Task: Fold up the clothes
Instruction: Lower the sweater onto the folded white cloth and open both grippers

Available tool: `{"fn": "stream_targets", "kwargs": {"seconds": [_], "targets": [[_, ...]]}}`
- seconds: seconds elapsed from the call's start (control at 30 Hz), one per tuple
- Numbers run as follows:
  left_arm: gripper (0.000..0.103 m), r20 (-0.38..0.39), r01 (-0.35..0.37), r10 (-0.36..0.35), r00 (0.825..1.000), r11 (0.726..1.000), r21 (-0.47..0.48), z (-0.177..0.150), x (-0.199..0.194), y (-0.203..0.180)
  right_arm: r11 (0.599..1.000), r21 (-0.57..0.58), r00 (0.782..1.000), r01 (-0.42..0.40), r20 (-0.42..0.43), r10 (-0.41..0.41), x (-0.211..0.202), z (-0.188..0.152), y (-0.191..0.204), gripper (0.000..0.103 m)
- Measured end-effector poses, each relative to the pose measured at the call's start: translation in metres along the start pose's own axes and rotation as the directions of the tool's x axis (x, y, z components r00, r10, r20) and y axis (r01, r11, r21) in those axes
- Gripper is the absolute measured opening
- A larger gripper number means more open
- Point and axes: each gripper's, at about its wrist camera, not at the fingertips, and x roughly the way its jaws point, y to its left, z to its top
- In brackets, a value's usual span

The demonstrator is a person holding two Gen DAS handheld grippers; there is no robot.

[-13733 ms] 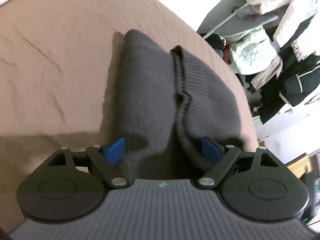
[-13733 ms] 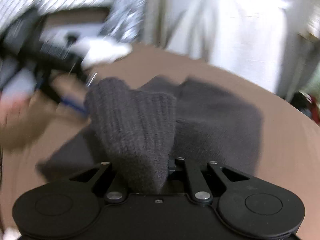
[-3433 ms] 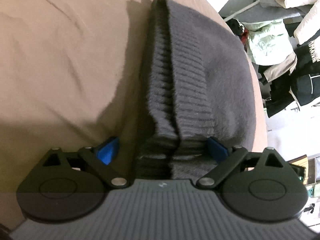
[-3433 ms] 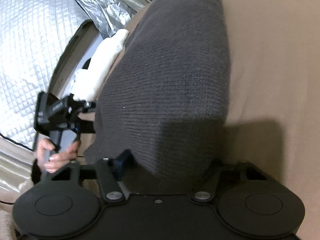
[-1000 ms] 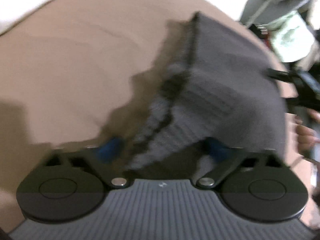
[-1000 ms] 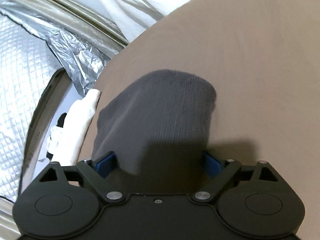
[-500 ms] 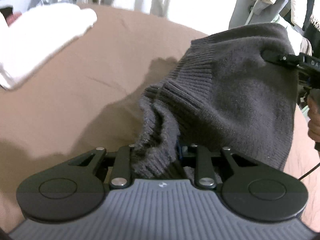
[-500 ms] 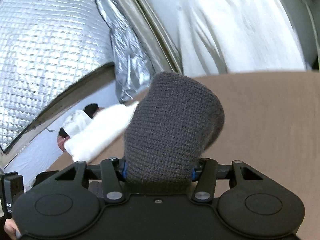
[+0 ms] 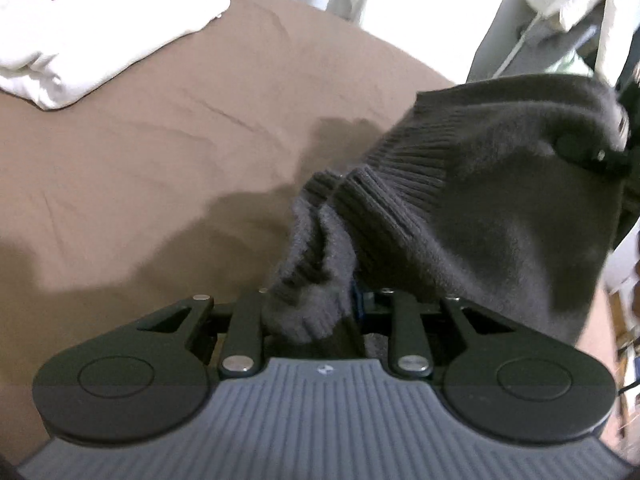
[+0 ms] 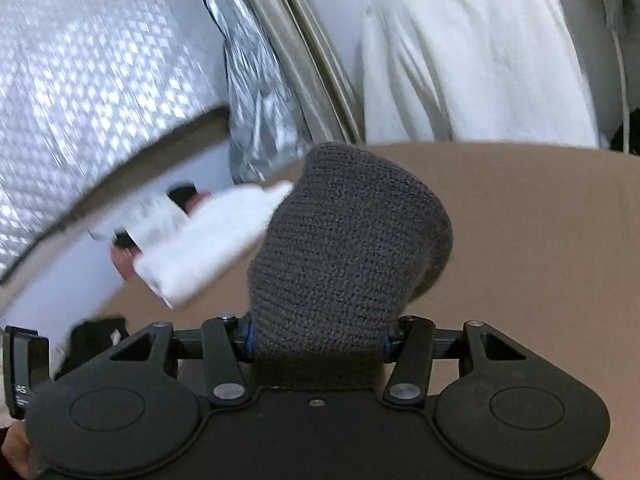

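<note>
Lifted since earlier off the brown bed (image 9: 168, 168), my sweater (image 9: 500, 208) seemingly stretches crosswise between left gripper (image 9: 320, 304) and right gripper (image 10: 316, 344), both clenched on it.

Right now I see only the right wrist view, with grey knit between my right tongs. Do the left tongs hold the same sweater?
Observer: Yes. The left tongs are shut on the ribbed hem of the grey sweater.
Operator: Is the sweater off the bed?
Observer: The part near the hem hangs above the brown sheet and throws a shadow on it. I cannot see its lower end.
</note>
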Motion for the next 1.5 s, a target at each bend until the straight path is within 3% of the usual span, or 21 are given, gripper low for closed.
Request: {"fn": "stream_targets", "kwargs": {"seconds": [0.17, 0.3, 0.4, 0.5, 0.57, 0.6, 0.63, 0.67, 0.7, 0.73, 0.77, 0.8, 0.83, 0.9, 0.97, 1.07, 1.1, 1.2, 1.27, 1.43, 1.5], "targets": [[0.021, 0.032, -0.072, 0.072, 0.997, 0.997, -0.003, 0.017, -0.001, 0.024, 0.998, -0.009, 0.998, -0.065, -0.005, 0.065, 0.03, 0.015, 0.006, 0.055], [0.017, 0.142, -0.149, 0.156, 0.978, 0.987, -0.056, 0.059, -0.032, 0.055, 0.977, -0.121, 0.983, -0.173, 0.039, 0.178, 0.07, 0.058, 0.045, 0.055], [0.007, 0.265, -0.272, 0.283, 0.922, 0.959, -0.078, 0.097, -0.082, 0.091, 0.931, -0.181, 0.94, -0.317, 0.074, 0.334, 0.111, 0.111, 0.076, 0.055], [0.007, 0.385, -0.379, 0.386, 0.839, 0.92, -0.095, 0.149, -0.135, 0.127, 0.868, -0.181, 0.869, -0.463, 0.104, 0.485, 0.165, 0.168, 0.112, 0.055], [0.007, 0.42, -0.412, 0.417, 0.806, 0.905, -0.107, 0.186, -0.156, 0.153, 0.832, -0.156, 0.827, -0.532, 0.116, 0.55, 0.209, 0.195, 0.135, 0.055], [0.009, 0.411, -0.409, 0.419, 0.81, 0.905, -0.116, 0.205, -0.157, 0.169, 0.824, -0.144, 0.817, -0.548, 0.121, 0.564, 0.232, 0.205, 0.146, 0.057], [0.013, 0.393, -0.393, 0.413, 0.821, 0.909, -0.135, 0.223, -0.151, 0.188, 0.843, -0.124, 0.834, -0.524, 0.127, 0.537, 0.256, 0.209, 0.153, 0.065], [0.019, 0.363, -0.362, 0.398, 0.843, 0.917, -0.165, 0.239, -0.138, 0.21, 0.882, -0.072, 0.874, -0.466, 0.121, 0.471, 0.284, 0.208, 0.152, 0.068], [0.045, 0.331, -0.358, 0.417, 0.846, 0.906, -0.228, 0.252, -0.122, 0.235, 0.916, -0.017, 0.91, -0.4, 0.108, 0.399, 0.312, 0.207, 0.151, 0.073], [0.065, 0.288, -0.393, 0.49, 0.823, 0.856, -0.335, 0.256, -0.104, 0.26, 0.943, 0.037, 0.941, -0.33, 0.092, 0.325, 0.341, 0.206, 0.149, 0.08], [0.065, 0.228, -0.422, 0.551, 0.802, 0.795, -0.436, 0.25, -0.089, 0.28, 0.965, 0.076, 0.968, -0.25, 0.056, 0.246, 0.365, 0.2, 0.146, 0.08], [0.062, 0.18, -0.416, 0.565, 0.805, 0.754, -0.509, 0.238, -0.078, 0.293, 0.974, 0.112, 0.98, -0.199, 0.049, 0.195, 0.376, 0.19, 0.14, 0.081], [0.063, 0.186, -0.357, 0.534, 0.824, 0.747, -0.561, 0.217, -0.069, 0.301, 0.977, 0.148, 0.988, -0.151, 0.044, 0.146, 0.386, 0.179, 0.133, 0.081], [0.064, 0.278, -0.18, 0.421, 0.864, 0.772, -0.61, 0.165, -0.057, 0.304, 0.971, 0.142, 0.981, -0.193, 0.033, 0.19, 0.385, 0.16, 0.118, 0.081], [0.065, 0.326, -0.094, 0.359, 0.874, 0.785, -0.613, 0.124, -0.044, 0.298, 0.968, 0.136, 0.977, -0.212, 0.009, 0.213, 0.377, 0.146, 0.103, 0.081], [0.063, 0.274, -0.085, 0.332, 0.903, 0.762, -0.642, 0.108, -0.018, 0.3, 0.959, 0.153, 0.969, -0.238, -0.036, 0.246, 0.362, 0.135, 0.081, 0.082], [0.063, 0.273, -0.075, 0.31, 0.911, 0.774, -0.629, 0.114, -0.012, 0.299, 0.955, 0.173, 0.966, -0.241, -0.049, 0.252, 0.36, 0.134, 0.075, 0.083], [0.066, 0.322, -0.079, 0.3, 0.898, 0.83, -0.553, 0.129, -0.009, 0.279, 0.943, 0.217, 0.956, -0.252, -0.095, 0.277, 0.354, 0.13, 0.065, 0.09], [0.066, 0.311, -0.092, 0.283, 0.907, 0.855, -0.51, 0.135, -0.001, 0.265, 0.941, 0.211, 0.945, -0.266, -0.137, 0.298, 0.357, 0.126, 0.071, 0.091], [0.066, 0.314, -0.078, 0.238, 0.919, 0.891, -0.447, 0.136, 0.004, 0.238, 0.938, 0.167, 0.918, -0.303, -0.213, 0.334, 0.368, 0.109, 0.086, 0.093], [0.066, 0.318, -0.094, 0.245, 0.916, 0.902, -0.422, 0.141, 0.003, 0.233, 0.954, 0.115, 0.924, -0.276, -0.242, 0.296, 0.377, 0.099, 0.093, 0.094]]}}
